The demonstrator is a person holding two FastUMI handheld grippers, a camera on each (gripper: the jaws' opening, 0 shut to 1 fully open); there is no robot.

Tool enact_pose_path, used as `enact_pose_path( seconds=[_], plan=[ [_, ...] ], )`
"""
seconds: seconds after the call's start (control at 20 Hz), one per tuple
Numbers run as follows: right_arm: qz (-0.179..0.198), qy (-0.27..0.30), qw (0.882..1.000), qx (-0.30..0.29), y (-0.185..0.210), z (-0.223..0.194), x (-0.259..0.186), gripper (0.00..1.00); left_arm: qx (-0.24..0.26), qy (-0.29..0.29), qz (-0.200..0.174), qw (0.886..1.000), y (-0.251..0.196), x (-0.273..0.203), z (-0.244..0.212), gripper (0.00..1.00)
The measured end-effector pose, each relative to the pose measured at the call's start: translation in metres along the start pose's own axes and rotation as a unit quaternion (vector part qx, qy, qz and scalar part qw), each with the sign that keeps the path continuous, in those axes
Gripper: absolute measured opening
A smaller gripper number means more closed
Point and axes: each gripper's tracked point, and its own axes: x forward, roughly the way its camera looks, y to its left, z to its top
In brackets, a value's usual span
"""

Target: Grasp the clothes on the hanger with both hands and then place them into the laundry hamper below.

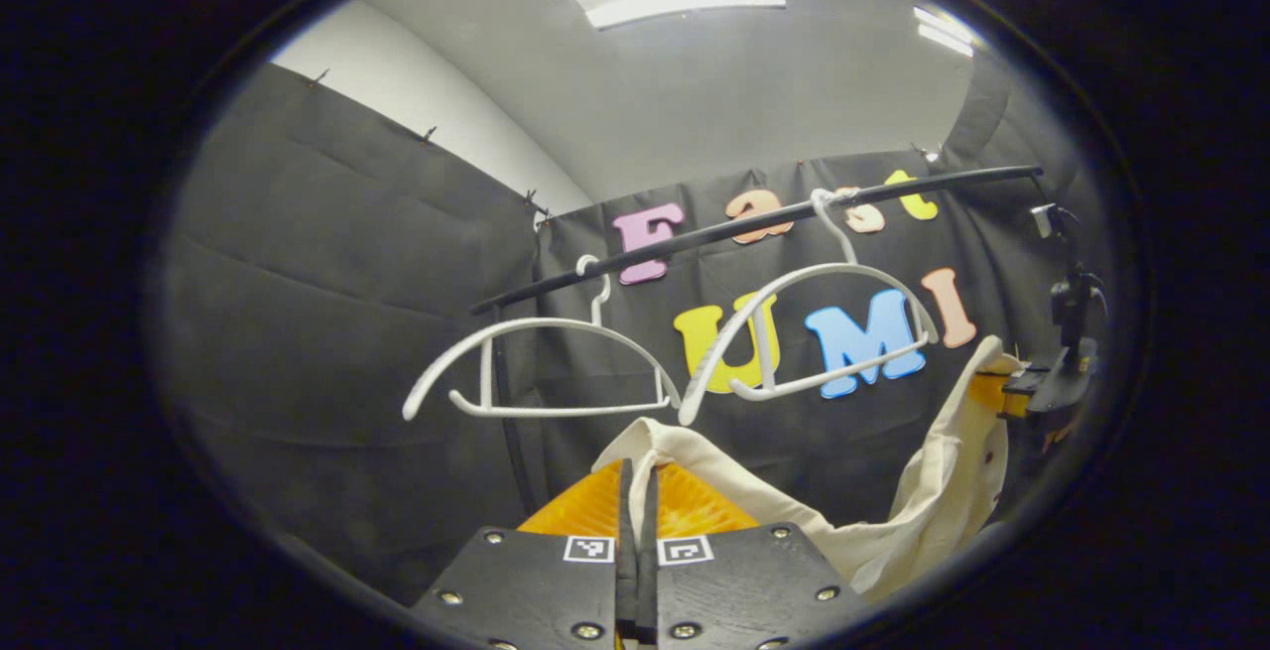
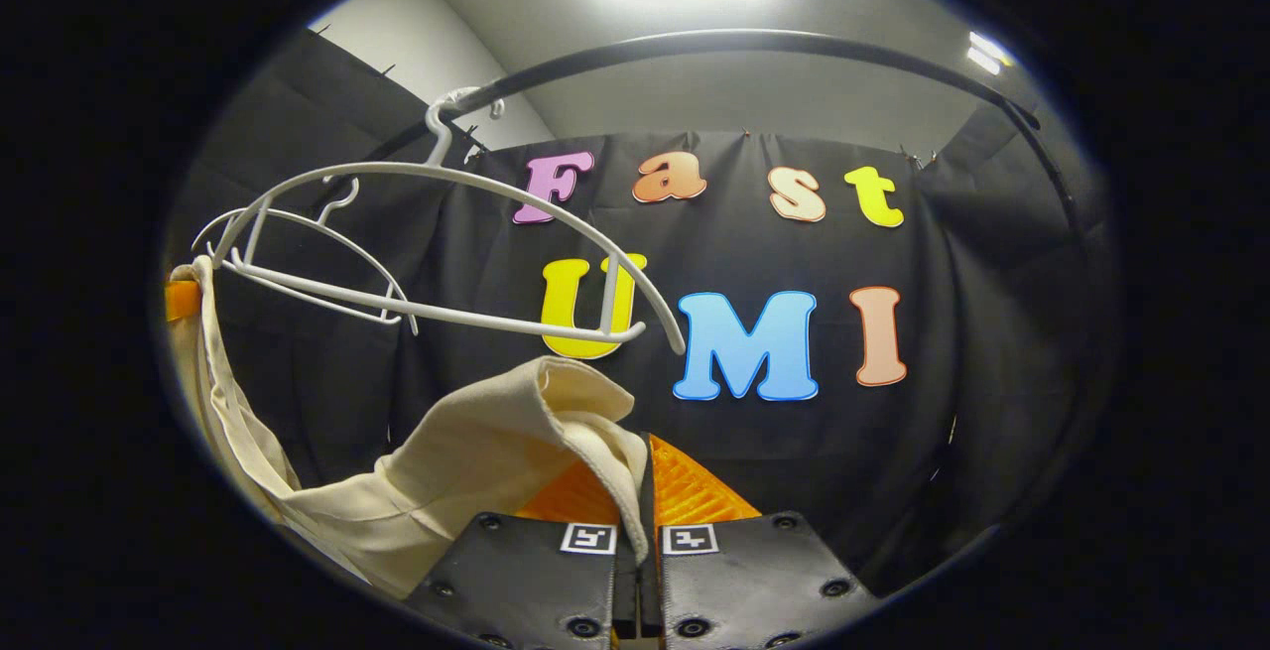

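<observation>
- The left gripper (image 1: 636,491) pinches one end of the cream shirt (image 1: 923,501).
- The right gripper (image 2: 640,491) pinches the other end.
- The shirt hangs between them, below two bare white hangers (image 1: 541,367) on the rail (image 1: 754,223).

Cream garment (image 2: 476,461), white hangers (image 1: 541,367), black rail (image 1: 754,223)

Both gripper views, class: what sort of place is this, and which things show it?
Probably a cloth-walled booth set up as a laundry corner: a black rail carries two white hangers, and both grippers hold a cream garment.
</observation>
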Motion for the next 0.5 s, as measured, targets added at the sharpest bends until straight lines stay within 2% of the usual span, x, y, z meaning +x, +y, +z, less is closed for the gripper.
enact_pose_path(
  seconds=[0.05, 0.15, 0.2, 0.5],
  plan=[
    [0.002, 0.001, 1.0, 0.004, 0.003, 0.002, -0.008, 0.03, -0.004, 0.002, -0.008, 1.0, -0.004, -0.005, -0.002, 0.01],
    [0.008, 0.002, 1.0, 0.008, 0.011, 0.005, -0.023, 0.0, -0.009, 0.003, -0.029, 1.0, -0.019, -0.015, -0.001, 0.0],
    [0.011, 0.004, 1.0, 0.009, 0.015, 0.006, -0.03, 0.03, -0.011, 0.001, -0.042, 0.999, -0.027, -0.017, 0.001, 0.0],
    [0.05, 0.004, 0.999, 0.015, 0.057, 0.024, -0.076, 0.0, -0.046, -0.014, -0.098, 0.994, -0.071, -0.03, 0.02, 0.01]
  ],
)
